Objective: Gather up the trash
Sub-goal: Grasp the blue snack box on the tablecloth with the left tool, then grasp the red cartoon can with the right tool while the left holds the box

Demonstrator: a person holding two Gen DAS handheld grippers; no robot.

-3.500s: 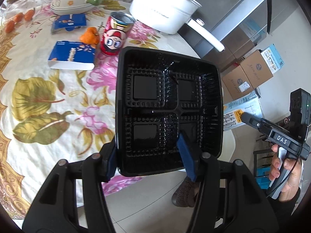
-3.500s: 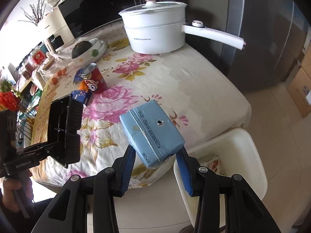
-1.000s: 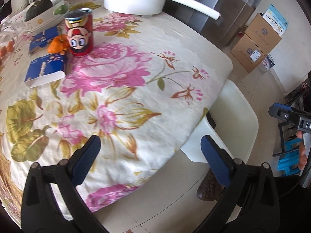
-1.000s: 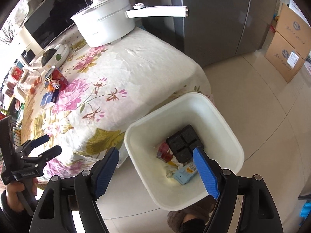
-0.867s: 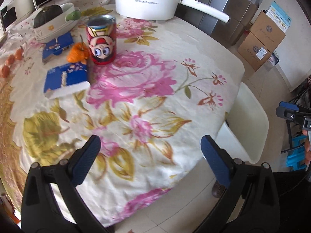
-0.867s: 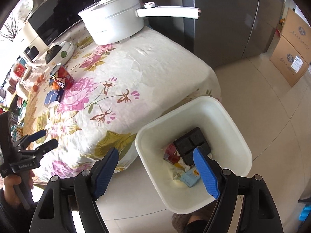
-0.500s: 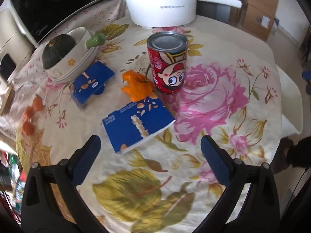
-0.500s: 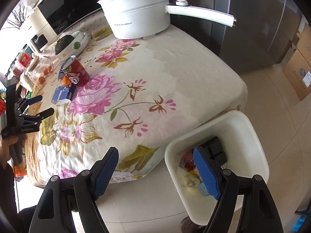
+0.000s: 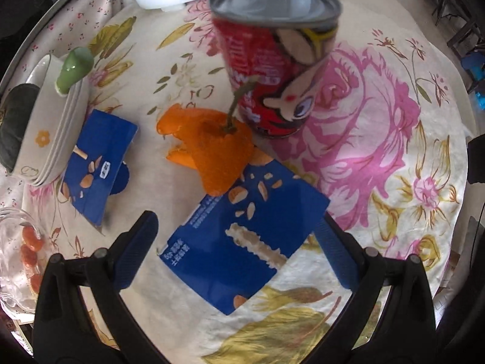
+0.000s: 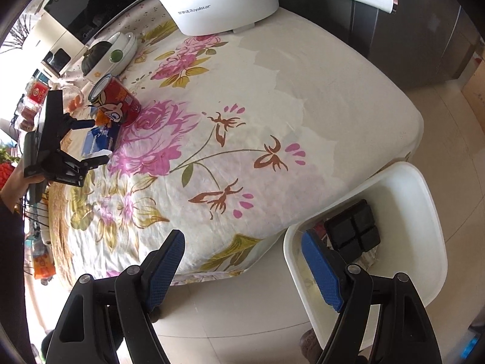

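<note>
My left gripper (image 9: 236,236) is open and points down over a flat blue snack box (image 9: 242,236) that lies between its spread fingers; no pad touches it. Orange peel (image 9: 212,148) with a stem lies just beyond the box, beside a red cartoon can (image 9: 272,69). A second blue box (image 9: 100,163) lies to the left. In the right wrist view my right gripper (image 10: 242,251) is open and empty above the table's near edge. The white trash bin (image 10: 424,212) on the floor holds a black tray (image 10: 353,229). The left gripper (image 10: 91,142) shows far left there.
A white pot (image 10: 221,3) with a long handle stands at the far table edge. A bowl stack (image 9: 51,121) with a dark squash and a green piece sits left. A glass jar (image 9: 18,251) of small orange fruit is at the lower left. Cardboard boxes and a grey fridge lie beyond.
My left gripper dropped its black tray, swung from the bin side across the table and came down over the blue box. My right gripper let go its light blue box and shifted back toward the table.
</note>
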